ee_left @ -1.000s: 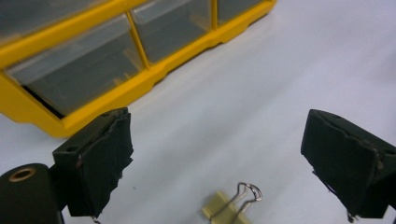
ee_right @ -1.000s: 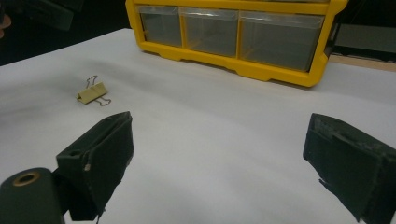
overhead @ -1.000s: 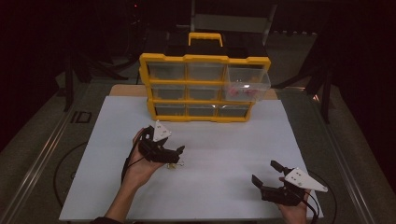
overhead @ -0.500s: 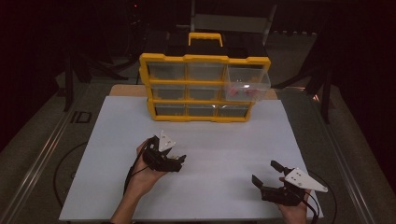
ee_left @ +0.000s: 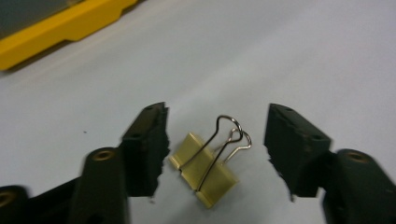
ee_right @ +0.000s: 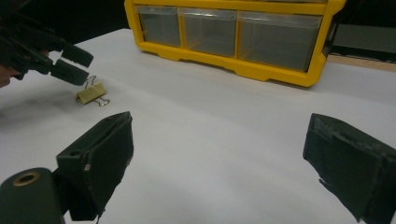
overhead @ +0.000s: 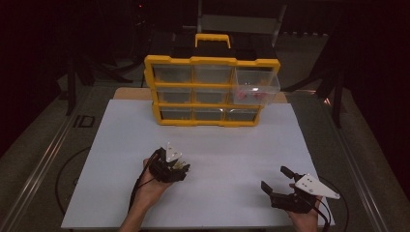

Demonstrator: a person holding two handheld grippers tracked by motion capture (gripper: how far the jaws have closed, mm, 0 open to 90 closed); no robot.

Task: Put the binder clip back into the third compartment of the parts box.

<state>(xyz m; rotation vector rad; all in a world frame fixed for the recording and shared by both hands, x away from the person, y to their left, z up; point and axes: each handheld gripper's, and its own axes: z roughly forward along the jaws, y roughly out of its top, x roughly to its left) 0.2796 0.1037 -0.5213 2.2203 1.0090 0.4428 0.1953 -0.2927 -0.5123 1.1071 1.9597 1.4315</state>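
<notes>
**Left tool closing on the binder clip: pickup not yet made**

I have the left tool [ee_left: 212, 140] lowered over the small gold metal binder clip with folded wire handles [ee_left: 205, 170]. Its jaws have just been closing and now stand partly apart, one on each side of the clip. The pads do not yet press on it; the left jaw sits just beside the clip body, the right jaw apart from it. The clip lies flat on the white surface [overhead: 232, 145], near the front left.

I judge the approach complete and the grasp itself outstanding. Lifting and placing remain. The yellow plastic organiser with clear drawers [overhead: 212, 92] stands well apart at the back of the surface; its upper right drawer [overhead: 256, 87] is pulled out and holds something reddish, so I judge it a likely destination.

My right tool [overhead: 275, 181] rests at the front right, jaws wide apart, nothing between them.

The surface is otherwise bare. The room around it is dark.
</notes>
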